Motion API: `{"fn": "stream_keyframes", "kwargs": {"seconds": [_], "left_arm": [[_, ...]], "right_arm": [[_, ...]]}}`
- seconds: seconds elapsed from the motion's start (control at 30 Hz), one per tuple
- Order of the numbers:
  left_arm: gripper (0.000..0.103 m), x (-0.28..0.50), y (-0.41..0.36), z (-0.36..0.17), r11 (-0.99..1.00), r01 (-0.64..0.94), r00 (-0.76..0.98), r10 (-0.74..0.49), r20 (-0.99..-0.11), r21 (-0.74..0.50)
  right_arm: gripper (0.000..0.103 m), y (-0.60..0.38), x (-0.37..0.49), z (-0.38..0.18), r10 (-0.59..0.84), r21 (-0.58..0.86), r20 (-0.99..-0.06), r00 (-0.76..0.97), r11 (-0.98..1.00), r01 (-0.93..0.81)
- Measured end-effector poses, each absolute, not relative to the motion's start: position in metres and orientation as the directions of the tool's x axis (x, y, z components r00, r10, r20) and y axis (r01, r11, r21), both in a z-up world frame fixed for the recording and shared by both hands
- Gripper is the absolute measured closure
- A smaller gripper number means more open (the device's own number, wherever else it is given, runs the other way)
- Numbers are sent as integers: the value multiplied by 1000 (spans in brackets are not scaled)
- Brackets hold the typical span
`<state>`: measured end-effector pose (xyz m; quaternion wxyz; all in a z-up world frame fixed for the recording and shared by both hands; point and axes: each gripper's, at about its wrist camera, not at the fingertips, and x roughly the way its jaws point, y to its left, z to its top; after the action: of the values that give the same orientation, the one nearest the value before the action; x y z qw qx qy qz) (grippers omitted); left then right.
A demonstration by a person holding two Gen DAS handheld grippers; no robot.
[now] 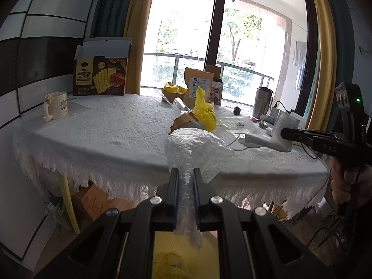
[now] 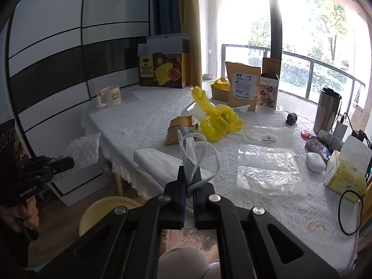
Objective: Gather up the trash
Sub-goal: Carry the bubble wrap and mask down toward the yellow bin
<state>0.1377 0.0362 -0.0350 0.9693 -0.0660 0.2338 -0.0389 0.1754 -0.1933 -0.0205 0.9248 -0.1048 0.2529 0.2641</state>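
White fringed tablecloth [image 1: 111, 125] covers the table by the sunlit balcony window, and I hold both tools over its near edge. My left gripper [image 1: 186, 174] is clamped on the twisted neck of a crumpled clear bubble-wrap sheet [image 1: 195, 146], whose bulk balloons out past my fingertips above the cloth's fringe; a round pale-yellow bin [image 2: 102, 211] sits on the floor beneath. My right gripper [image 2: 189, 174] is pinched tight on a white perforated plastic strip with looped bands [image 2: 197, 146], which stands up from the jaws over the table, just above a white foam block [image 2: 158, 160]. My other tool's body reads "DAS" in the left view and "GenRobot.AI" in the right.

Further out lie a crumpled yellow plastic bag [image 2: 216, 123] against a torn brown paper packet [image 2: 176, 130], and flat clear plastic pouches [image 2: 267, 169], one with a small label too blurred to read. At the back stand an open brown cracker box [image 1: 101, 75] with Chinese lettering, a cream mug [image 1: 57, 108] and a steel tumbler [image 2: 327, 111].
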Motion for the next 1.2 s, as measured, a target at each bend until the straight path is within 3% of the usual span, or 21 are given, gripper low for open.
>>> {"fn": "stream_keyframes", "kwargs": {"seconds": [1.07, 1.2], "left_arm": [[92, 100, 55, -153, 975, -73, 753, -85, -652, -211], [83, 105, 59, -163, 970, -83, 735, -94, -672, -227]], "right_arm": [[99, -152, 112, -94, 463, -31, -618, 636, 794, -608], [99, -148, 117, -101, 455, -29, -632, 627, 795, -606]]}}
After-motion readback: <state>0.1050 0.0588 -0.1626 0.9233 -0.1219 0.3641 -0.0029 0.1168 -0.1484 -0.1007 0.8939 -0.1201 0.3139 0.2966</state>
